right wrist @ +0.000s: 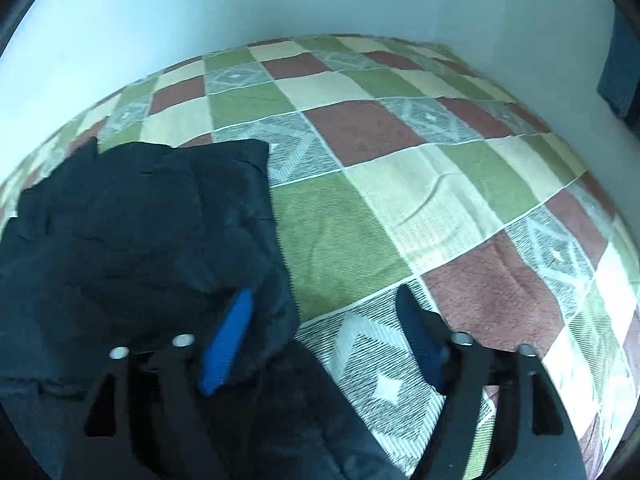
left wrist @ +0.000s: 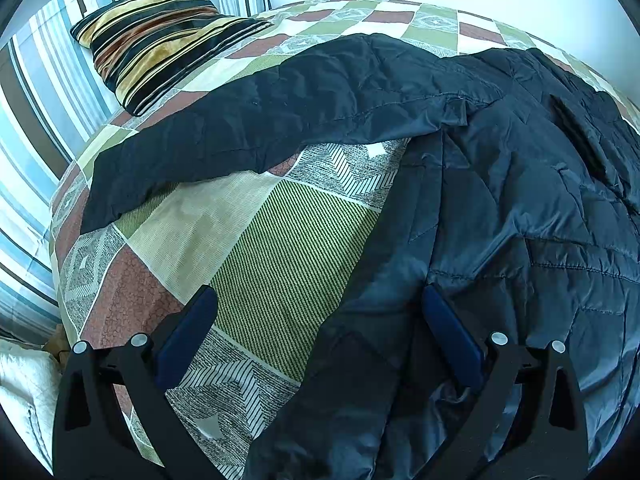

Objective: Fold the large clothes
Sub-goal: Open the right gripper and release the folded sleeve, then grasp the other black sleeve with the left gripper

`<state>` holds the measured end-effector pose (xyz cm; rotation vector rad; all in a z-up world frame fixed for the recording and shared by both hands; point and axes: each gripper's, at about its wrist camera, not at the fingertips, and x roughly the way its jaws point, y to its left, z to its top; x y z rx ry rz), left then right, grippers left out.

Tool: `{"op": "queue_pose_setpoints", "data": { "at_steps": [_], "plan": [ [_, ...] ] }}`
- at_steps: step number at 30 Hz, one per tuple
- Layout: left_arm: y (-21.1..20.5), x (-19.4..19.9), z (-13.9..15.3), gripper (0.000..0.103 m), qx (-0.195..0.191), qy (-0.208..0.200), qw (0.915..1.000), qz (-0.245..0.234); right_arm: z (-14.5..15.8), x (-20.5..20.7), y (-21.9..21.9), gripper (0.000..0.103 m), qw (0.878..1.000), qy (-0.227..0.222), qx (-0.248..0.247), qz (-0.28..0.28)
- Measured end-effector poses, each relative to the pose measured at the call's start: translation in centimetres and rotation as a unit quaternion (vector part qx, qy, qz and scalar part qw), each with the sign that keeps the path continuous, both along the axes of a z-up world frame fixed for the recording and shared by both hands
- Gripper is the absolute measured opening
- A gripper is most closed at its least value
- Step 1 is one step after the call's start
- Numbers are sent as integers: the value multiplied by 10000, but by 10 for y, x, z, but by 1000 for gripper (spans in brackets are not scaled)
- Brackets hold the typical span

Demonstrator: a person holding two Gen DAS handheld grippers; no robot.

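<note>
Left gripper (left wrist: 320, 300): the two blue-padded fingers stand wide apart and clamp nothing. The left finger (left wrist: 188, 336) sits over the bedspread (left wrist: 280, 248); the right finger (left wrist: 452, 340) sits over the jacket (left wrist: 520, 220). Whether either finger touches the surface below cannot be told.

Right gripper (right wrist: 324, 300): the fingers are likewise spread wide and grip nothing. The left finger (right wrist: 228, 344) lies over the edge of the jacket (right wrist: 140, 240); the right finger (right wrist: 420, 340) lies over the bedspread (right wrist: 400, 200). This view is blurred, so contact cannot be confirmed.

Jacket: dark navy, quilted, shiny fabric. It lies spread on the bed, on top of the checked bedspread. In the left wrist view its body fills the space right of the left gripper. Beyond the gripper, one sleeve (left wrist: 240, 128) stretches flat from the jacket body toward the left. In the right wrist view the jacket lies bunched, left of the right gripper.

Beyond the sleeve, a striped pillow (left wrist: 160, 40) rests on the bedspread, against striped bedding (left wrist: 32, 120). A pale wall (right wrist: 280, 0) stands behind the bed.

No readable brand, label or writing is visible on any item.
</note>
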<state>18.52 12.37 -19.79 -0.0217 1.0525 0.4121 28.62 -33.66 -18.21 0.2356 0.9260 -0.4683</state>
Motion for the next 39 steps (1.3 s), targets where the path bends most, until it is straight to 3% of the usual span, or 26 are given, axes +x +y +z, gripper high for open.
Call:
{"op": "queue_pose_setpoints", "data": {
  "at_steps": [8, 12, 19, 22, 25, 28, 30, 37, 39],
  "plan": [
    [1, -4, 5, 101, -91, -87, 9999, -68, -23, -3, -8, 87, 10000, -38, 61, -43],
    [11, -21, 16, 101, -495, -335, 9980, -221, -25, -7, -10, 89, 9997, -120, 161, -99],
    [89, -57, 38, 101, -1058, -1005, 9875, 591, -25, -8, -8, 90, 9998, -159, 106, -117],
    [141, -65, 37, 101, -1817, -1295, 9713, 818, -25, -9, -9, 90, 9997, -176, 122, -122],
    [199, -72, 24, 101, -2473, -1512, 9469, 1389, -25, -9, -9, 90, 9997, -190, 127, -126],
    [241, -73, 8, 101, -2923, -1584, 9248, 1848, -26, -9, -10, 90, 9996, -204, 155, -128],
    [256, -72, 4, 101, -3038, -1723, 9182, 1867, -26, -9, -10, 90, 9996, -207, 164, -133],
    [280, -43, -2, 101, -2788, -1749, 9319, 1524, -26, -10, -11, 90, 9995, -222, 178, -131],
    [287, -37, -1, 101, -2893, -1737, 9282, 1565, -26, -9, -12, 90, 9995, -229, 194, -135]
  ]
}}
